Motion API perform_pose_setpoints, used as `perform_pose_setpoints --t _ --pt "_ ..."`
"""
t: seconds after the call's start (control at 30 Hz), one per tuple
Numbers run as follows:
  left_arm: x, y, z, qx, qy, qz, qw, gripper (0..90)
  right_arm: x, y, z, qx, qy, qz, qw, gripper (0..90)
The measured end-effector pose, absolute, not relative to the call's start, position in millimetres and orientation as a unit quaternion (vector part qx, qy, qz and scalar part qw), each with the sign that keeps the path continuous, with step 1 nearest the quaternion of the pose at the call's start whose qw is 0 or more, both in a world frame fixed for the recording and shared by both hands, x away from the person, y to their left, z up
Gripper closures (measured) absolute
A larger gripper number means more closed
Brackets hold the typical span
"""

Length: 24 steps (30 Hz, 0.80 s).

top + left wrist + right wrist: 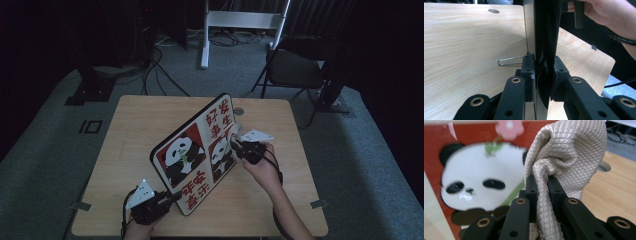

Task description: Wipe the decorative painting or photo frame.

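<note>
Dark curtains and grey carpet ring the light wooden surface (140,130), which fills the middle of the high view, with a black folding chair (295,67) at upper right and a white stand (240,22) at top centre. At the centre of that frame a panda picture board (192,155) stands on edge, tilted, its red panels and 2 pandas facing the lower right. The left gripper (172,197), at lower left, has its fingers (527,72) clamped on the board's lower edge; a thin wire loop (509,61) lies on the wood beside them. The right gripper (234,145), right of centre, pinches a beige quilted cloth (566,152) and holds it against the board's face near the smaller panda.
</note>
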<state>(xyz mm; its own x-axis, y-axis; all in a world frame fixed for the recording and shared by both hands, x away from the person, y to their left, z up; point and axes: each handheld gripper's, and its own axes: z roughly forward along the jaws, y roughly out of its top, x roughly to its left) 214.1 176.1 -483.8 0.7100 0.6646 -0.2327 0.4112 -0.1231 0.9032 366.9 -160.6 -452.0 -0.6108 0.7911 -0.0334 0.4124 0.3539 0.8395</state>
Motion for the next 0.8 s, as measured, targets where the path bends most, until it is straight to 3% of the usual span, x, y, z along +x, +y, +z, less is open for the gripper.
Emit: perform_pose_setpoints --t 0.8 --pt "214 176 -484 0.741 0.362 0.115 0.553 77.3 361 -172 -516 0.427 0.806 0.368 0.184 81.4"
